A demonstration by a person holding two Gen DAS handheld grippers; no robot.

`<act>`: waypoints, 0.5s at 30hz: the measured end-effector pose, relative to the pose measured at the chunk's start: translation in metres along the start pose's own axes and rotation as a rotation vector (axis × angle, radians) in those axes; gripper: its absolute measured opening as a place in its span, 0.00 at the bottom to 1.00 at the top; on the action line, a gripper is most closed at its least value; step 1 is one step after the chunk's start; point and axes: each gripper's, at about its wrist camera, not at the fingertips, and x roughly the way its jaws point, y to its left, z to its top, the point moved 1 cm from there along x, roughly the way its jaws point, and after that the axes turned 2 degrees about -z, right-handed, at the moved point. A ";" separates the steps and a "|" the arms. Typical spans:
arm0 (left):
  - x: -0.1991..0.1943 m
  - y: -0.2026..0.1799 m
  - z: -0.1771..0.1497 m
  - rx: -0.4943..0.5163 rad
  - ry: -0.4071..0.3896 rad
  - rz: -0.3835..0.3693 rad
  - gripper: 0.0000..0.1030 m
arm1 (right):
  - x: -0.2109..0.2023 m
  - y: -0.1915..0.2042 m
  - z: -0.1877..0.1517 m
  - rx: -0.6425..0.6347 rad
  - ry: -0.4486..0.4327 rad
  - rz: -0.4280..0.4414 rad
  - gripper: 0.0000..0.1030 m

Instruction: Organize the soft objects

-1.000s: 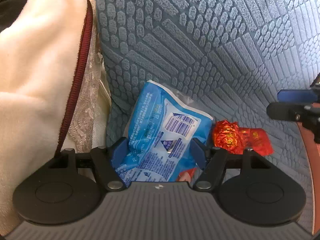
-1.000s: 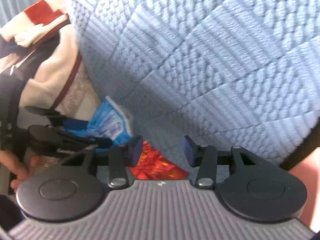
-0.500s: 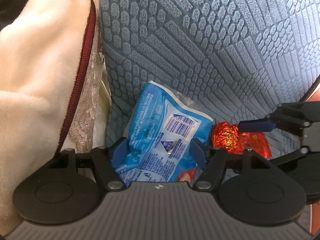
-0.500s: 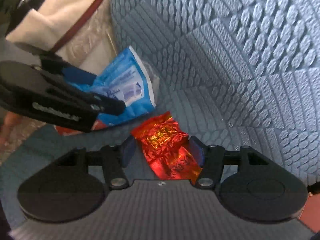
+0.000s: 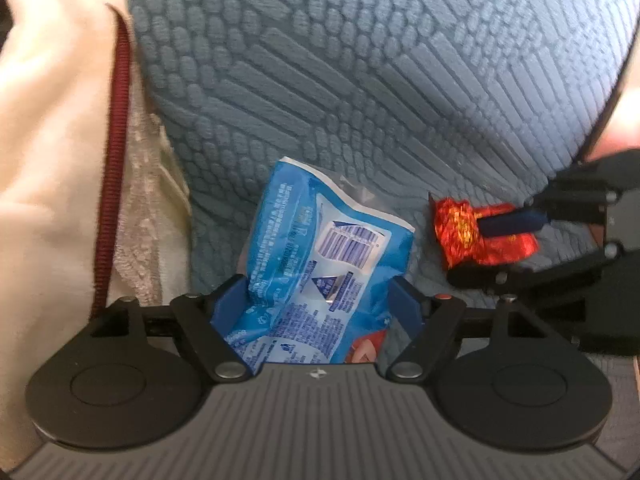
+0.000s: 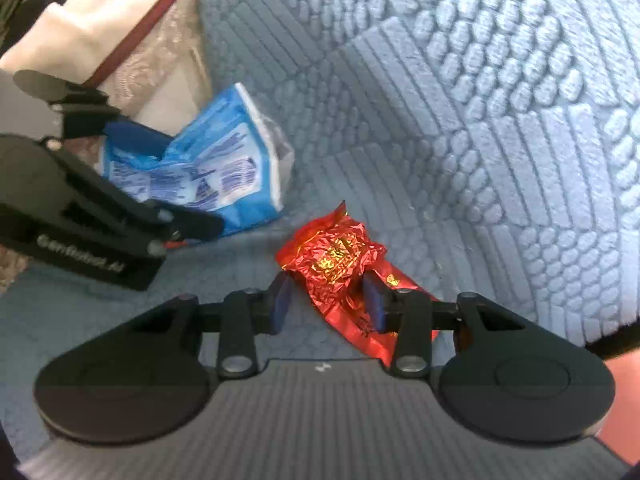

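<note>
A blue printed plastic packet [image 5: 320, 248] lies on the blue-grey sofa seat, leaning against the backrest. It sits between the jaws of my left gripper [image 5: 316, 304], which are opening; the right pad stands clear of it. Just to its right lies a crumpled red foil packet [image 6: 336, 264]. My right gripper [image 6: 326, 302] straddles that packet with its jaws closing. A strip of seat still shows between the left pad and the foil. In the left wrist view the right gripper [image 5: 466, 250] comes in from the right over the red foil packet [image 5: 456, 228].
The textured blue-grey backrest cushion [image 5: 360, 80] rises directly behind both packets. A cream blanket with dark red piping [image 5: 52, 160] and a lace cloth [image 5: 148, 220] crowd the left side. A hand [image 6: 624, 380] shows at the right edge.
My right gripper has come down and forward until the red foil packet lies between its pads. The left jaws have spread slightly wider around the blue packet.
</note>
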 end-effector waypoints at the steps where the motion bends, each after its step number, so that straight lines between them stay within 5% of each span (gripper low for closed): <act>1: 0.001 -0.001 -0.001 0.007 0.003 -0.002 0.81 | -0.001 -0.003 -0.001 0.011 0.005 -0.006 0.41; 11: 0.008 -0.023 -0.015 0.163 0.033 0.058 0.87 | -0.005 -0.010 0.005 0.051 0.002 -0.038 0.41; 15: 0.006 -0.021 -0.017 0.141 0.020 0.084 0.76 | -0.011 -0.013 0.003 0.067 0.002 -0.034 0.38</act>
